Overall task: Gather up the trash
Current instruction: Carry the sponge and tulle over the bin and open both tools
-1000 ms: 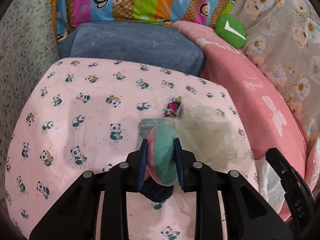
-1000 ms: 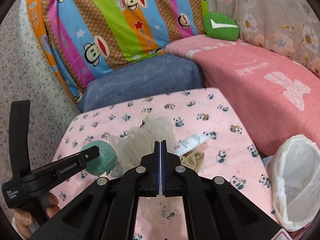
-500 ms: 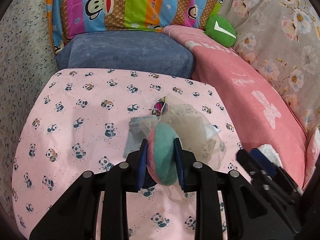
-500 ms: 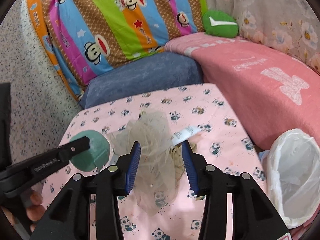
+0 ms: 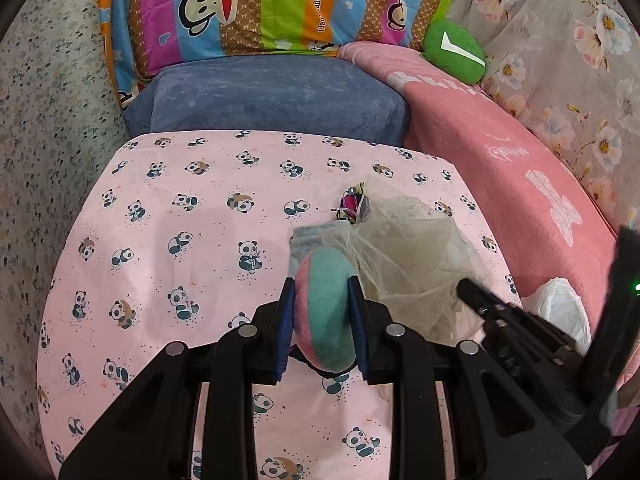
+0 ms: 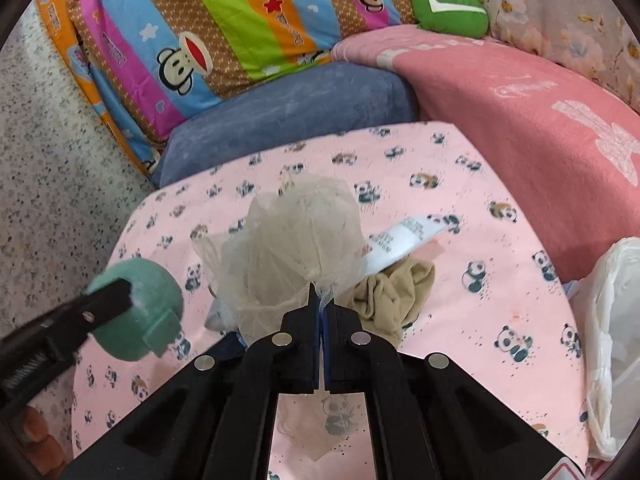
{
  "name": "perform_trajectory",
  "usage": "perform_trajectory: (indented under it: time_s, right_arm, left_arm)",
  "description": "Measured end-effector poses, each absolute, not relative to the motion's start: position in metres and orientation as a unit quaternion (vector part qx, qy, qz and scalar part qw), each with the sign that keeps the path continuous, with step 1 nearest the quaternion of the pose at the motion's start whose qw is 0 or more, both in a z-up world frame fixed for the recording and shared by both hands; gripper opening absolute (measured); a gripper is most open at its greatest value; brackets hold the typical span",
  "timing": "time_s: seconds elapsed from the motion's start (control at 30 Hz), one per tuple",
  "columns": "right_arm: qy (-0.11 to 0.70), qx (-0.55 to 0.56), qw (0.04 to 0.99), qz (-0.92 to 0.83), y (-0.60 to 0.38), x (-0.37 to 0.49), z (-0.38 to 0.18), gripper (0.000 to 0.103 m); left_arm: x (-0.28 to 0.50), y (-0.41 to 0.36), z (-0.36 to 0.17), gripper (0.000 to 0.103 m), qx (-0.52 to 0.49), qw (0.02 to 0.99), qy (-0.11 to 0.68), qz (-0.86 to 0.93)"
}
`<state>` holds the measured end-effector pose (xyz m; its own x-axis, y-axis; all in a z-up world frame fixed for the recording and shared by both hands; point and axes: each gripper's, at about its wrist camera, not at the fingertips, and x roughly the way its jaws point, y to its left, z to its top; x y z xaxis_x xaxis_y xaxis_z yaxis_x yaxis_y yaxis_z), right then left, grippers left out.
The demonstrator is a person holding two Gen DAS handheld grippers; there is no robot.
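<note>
Left wrist view: left gripper (image 5: 322, 312) clamps a soft pink-and-teal ball (image 5: 326, 308) between its blue pads, over the pink panda-print sheet (image 5: 180, 220). Just right of the ball lies a crumpled beige mesh net (image 5: 408, 252); a small multicoloured wrapper (image 5: 354, 206) sits at its far edge. The right gripper's black fingers enter from the right, their tips in the mesh. White plastic bag (image 5: 560, 308) at the sheet's right edge.

Right wrist view: right gripper (image 6: 321, 308), its jaws just closed, pinches a fold of the mesh net (image 6: 296, 240), pads together on the netting. Beside the net, a beige cloth (image 6: 394, 292) and a white printed packet (image 6: 400, 240) touching it. Ball (image 6: 140, 308) at left, held by the other tool. White bag (image 6: 616, 340) open at right.
</note>
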<state>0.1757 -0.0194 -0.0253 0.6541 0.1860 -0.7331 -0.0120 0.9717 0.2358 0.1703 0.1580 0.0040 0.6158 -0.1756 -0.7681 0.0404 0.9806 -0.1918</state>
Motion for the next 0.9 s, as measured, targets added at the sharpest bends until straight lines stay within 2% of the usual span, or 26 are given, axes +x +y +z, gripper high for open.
perform_trajectory:
  time_s: [0.5, 0.7, 0.9]
  right_arm:
    - [0.256, 0.114, 0.960, 0.003, -0.108, 0.111, 0.113, 0.001]
    - [0.233, 0.120, 0.963, -0.061, -0.167, 0.079, 0.126, 0.001]
    - [0.234, 0.140, 0.955, -0.115, -0.224, 0.054, 0.117, 0.001]
  left_arm:
    - [0.151, 0.095, 0.041, 0.025, -0.047, 0.906, 0.408, -0.106]
    - [0.141, 0.039, 0.057, 0.025, -0.012, 0.907, 0.393, -0.149]
    - [0.132, -0.021, 0.062, 0.025, 0.016, 0.899, 0.389, -0.201]
